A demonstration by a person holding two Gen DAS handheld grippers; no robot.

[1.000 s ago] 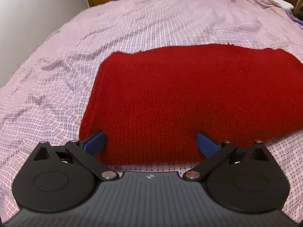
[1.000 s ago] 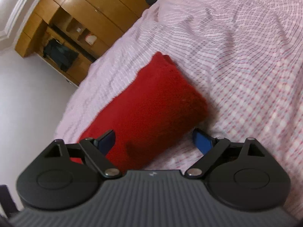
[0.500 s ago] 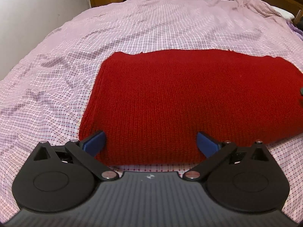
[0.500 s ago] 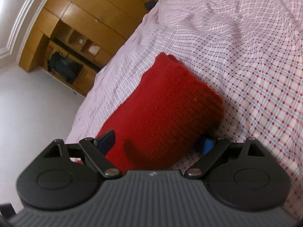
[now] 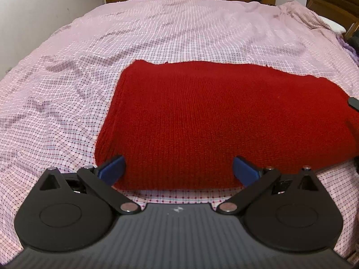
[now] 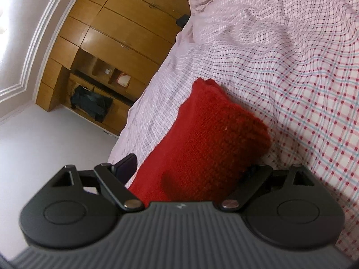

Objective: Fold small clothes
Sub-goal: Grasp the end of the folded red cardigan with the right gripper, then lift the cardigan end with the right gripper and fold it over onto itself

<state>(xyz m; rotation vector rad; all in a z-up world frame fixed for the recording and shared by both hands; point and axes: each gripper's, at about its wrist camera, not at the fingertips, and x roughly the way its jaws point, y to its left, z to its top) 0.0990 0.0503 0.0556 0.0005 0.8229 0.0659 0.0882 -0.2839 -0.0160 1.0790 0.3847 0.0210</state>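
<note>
Two grippers wide, empty: left gripper (image 5: 177,168), right gripper (image 6: 190,168) | red knit (image 5: 224,123) near bed (image 5: 67,112) edge (folded once, I judge) | next: pinch its ends.

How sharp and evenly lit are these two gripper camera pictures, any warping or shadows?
Left wrist view: sharp, soft even light, the pink checked bedsheet bulges from fisheye warp. Right wrist view: steeply tilted, the folded red knitted garment fuzzy up close, a dark shadow on its near end, the wooden wardrobe shows sheen.
</note>
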